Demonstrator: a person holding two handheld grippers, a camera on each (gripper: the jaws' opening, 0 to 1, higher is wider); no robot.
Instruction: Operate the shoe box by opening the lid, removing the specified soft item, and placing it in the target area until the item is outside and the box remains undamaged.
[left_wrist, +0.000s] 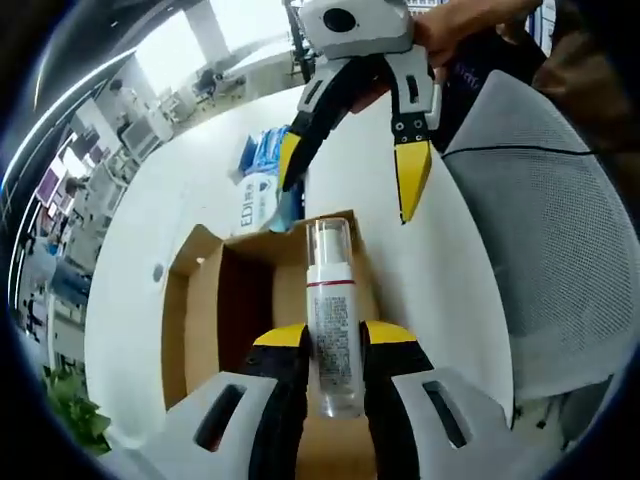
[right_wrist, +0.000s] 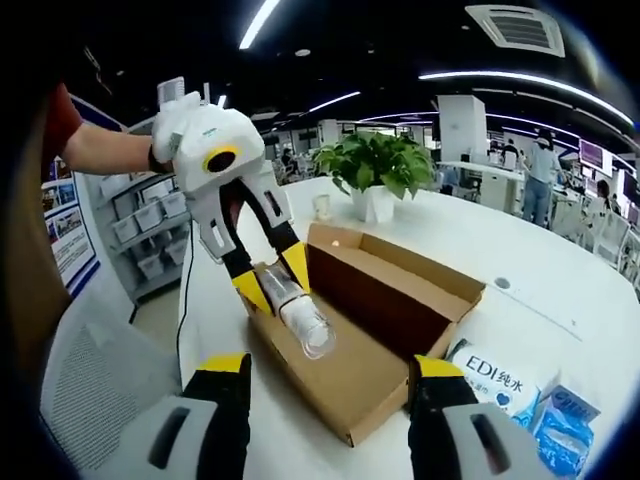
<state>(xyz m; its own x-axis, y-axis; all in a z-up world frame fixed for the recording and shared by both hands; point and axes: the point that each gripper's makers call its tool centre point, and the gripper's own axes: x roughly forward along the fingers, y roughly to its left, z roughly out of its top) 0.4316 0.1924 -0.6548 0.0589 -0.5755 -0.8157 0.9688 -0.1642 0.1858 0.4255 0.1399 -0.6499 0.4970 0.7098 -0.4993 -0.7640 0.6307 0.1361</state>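
Note:
The brown cardboard shoe box (right_wrist: 400, 300) lies open on the white table, its lid (right_wrist: 340, 385) folded flat toward me. My left gripper (left_wrist: 335, 340) is shut on a clear bottle (left_wrist: 332, 320) with a white label and a red band, held over the box (left_wrist: 215, 300). In the right gripper view the left gripper (right_wrist: 272, 278) grips that bottle (right_wrist: 303, 318) above the box's near left corner. My right gripper (right_wrist: 330, 370) stands open in front of the box with nothing between its jaws. It also hangs open beyond the bottle (left_wrist: 350, 170) in the left gripper view.
A white "EDI" pack (right_wrist: 492, 382) and a blue pack (right_wrist: 566, 416) lie on the table (right_wrist: 560, 290) right of the box. A potted plant (right_wrist: 375, 165) stands behind it. A grey mesh chair (left_wrist: 550, 240) sits at the table's edge. A person's hand (left_wrist: 455, 25) holds the right gripper.

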